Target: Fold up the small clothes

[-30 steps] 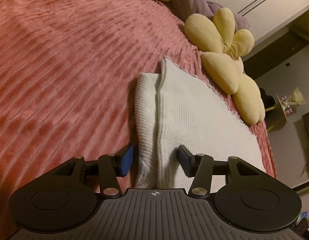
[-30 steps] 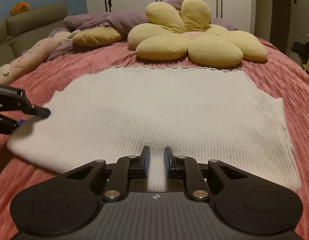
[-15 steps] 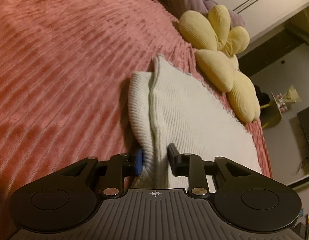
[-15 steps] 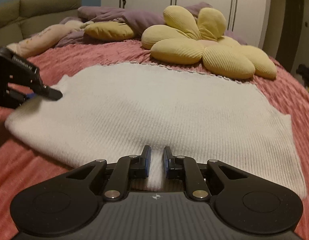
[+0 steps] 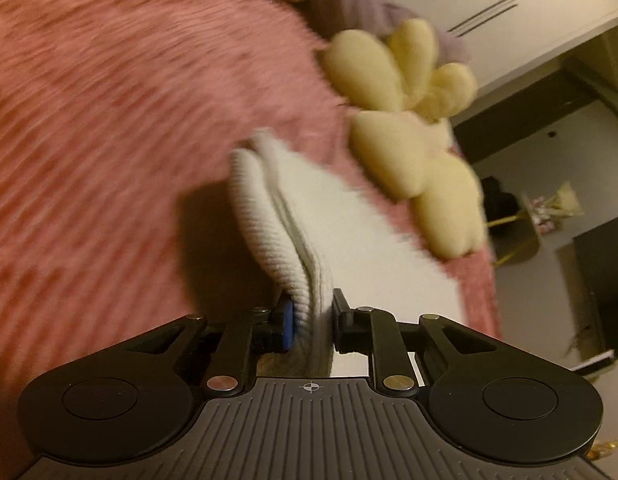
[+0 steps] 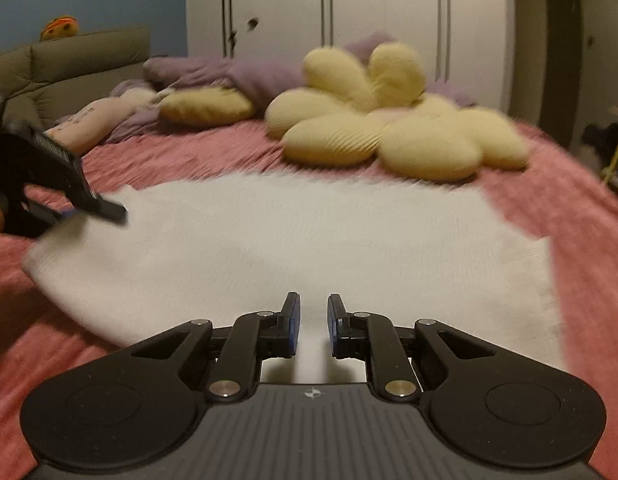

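Note:
A white knit garment (image 6: 309, 232) lies spread on a pink ribbed bedspread (image 5: 109, 140). My left gripper (image 5: 311, 312) is shut on the garment's thick ribbed left edge (image 5: 269, 224) and holds it raised off the bed. It also shows at the left of the right wrist view (image 6: 89, 208), lifting that corner. My right gripper (image 6: 312, 316) is shut on the near middle edge of the garment, with a narrow gap between its blue pads filled by cloth.
A yellow flower-shaped cushion (image 6: 389, 128) lies just beyond the garment. Purple bedding (image 6: 237, 76), a yellow pillow (image 6: 207, 106) and a pink pillow (image 6: 97, 118) lie at the bed's head. White wardrobes (image 6: 349, 20) stand behind.
My left gripper has closed on the garment's left edge and lifted it off the bed. My right gripper has stayed shut on the near edge and has risen.

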Available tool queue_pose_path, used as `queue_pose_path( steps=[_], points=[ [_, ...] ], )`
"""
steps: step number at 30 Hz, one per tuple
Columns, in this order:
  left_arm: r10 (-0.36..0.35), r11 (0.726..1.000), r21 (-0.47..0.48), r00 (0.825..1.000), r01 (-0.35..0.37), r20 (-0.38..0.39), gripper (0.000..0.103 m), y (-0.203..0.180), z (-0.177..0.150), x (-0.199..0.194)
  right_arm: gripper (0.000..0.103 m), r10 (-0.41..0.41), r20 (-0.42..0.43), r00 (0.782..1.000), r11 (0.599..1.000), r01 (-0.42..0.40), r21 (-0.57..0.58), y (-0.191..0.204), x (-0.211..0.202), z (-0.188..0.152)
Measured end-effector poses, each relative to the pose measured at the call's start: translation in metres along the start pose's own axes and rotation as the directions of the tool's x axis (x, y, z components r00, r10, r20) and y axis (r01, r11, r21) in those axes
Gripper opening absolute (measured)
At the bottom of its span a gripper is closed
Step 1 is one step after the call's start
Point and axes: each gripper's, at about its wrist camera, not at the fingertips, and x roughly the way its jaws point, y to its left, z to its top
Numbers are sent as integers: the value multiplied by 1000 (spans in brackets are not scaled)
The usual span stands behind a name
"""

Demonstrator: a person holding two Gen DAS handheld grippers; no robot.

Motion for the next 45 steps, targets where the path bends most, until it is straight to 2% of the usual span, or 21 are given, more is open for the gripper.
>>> queue_pose_path(
  steps=[5, 8, 12, 14, 15, 19, 20, 22, 24, 27, 28, 29, 30, 32, 34, 36, 38, 40, 42, 43, 45],
  points=[
    [-58, 987, 148, 997, 65, -52, 21, -83, -14, 26, 14, -61, 17, 998, 995, 59, 78, -32, -21, -8],
    [-31, 970, 236, 994, 56, -109, 21, -123, -37, 65, 14, -103, 10, 995, 984, 100, 145, -53, -31, -15],
    [38, 955, 296, 980, 22, -197, 29, -142, -74, 124, 14, -126, -27, 992, 976, 129, 176, -74, -35, -25],
    [55, 954, 299, 972, 16, -230, 29, -140, -88, 141, 14, -130, -46, 991, 974, 136, 183, -82, -35, -29],
    [55, 950, 312, 975, 15, -214, 30, -141, -94, 138, 14, -125, -52, 991, 972, 133, 191, -85, -37, -31],
    [0, 937, 344, 986, 59, -170, 55, -139, -100, 97, 14, -100, -59, 993, 970, 111, 216, -97, -40, -32],
    [-6, 934, 354, 990, 57, -144, 57, -137, -100, 84, 14, -94, -57, 994, 970, 105, 221, -98, -40, -31],
    [13, 917, 398, 998, 11, -58, 67, -129, -101, 54, 14, -83, -51, 995, 967, 93, 238, -99, -41, -29],
    [68, 903, 423, 997, -71, 22, 71, -115, -106, 34, 15, -68, -37, 997, 965, 76, 253, -99, -42, -23],
    [154, 879, 448, 987, -162, 54, 71, -90, -123, 22, 28, 10, -21, 1000, 952, -4, 306, -98, -35, -10],
    [167, 877, 450, 985, -170, 45, 71, -84, -128, 22, 40, 66, -28, 997, 939, -52, 340, -99, -29, -6],
    [183, 875, 449, 983, -178, 33, 71, -79, -133, 24, 56, 139, -45, 989, 917, -111, 384, -100, -20, -2],
    [194, 874, 449, 981, -185, 26, 71, -74, -137, 22, 61, 207, -58, 977, 889, -163, 429, -102, -10, 0],
    [195, 874, 449, 981, -183, 20, 72, -71, -142, 23, 62, 294, -78, 953, 833, -215, 510, -105, 11, 2],
    [199, 866, 463, 980, -188, 25, 74, -72, -145, 27, 62, 347, -111, 931, 799, -232, 555, -105, 33, 3],
    [211, 851, 484, 977, -203, 38, 74, -77, -146, 33, 59, 373, -130, 919, 772, -229, 593, -105, 48, 1],
    [214, 845, 494, 976, -206, 41, 74, -75, -147, 33, 26, 386, -117, 915, 760, -244, 602, -103, 53, 3],
    [218, 842, 496, 975, -211, 46, 75, -72, -147, 32, 26, 402, -111, 909, 743, -253, 620, -104, 56, 3],
    [210, 850, 485, 977, -205, 45, 76, -71, -147, 31, 33, 426, -100, 899, 718, -268, 642, -107, 59, 1],
    [210, 854, 478, 977, -206, 44, 76, -71, -146, 33, 39, 445, -92, 891, 693, -278, 665, -110, 63, 0],
    [215, 858, 469, 976, -210, 44, 77, -72, -145, 34, 39, 453, -88, 887, 684, -283, 672, -110, 65, 3]
  ],
)
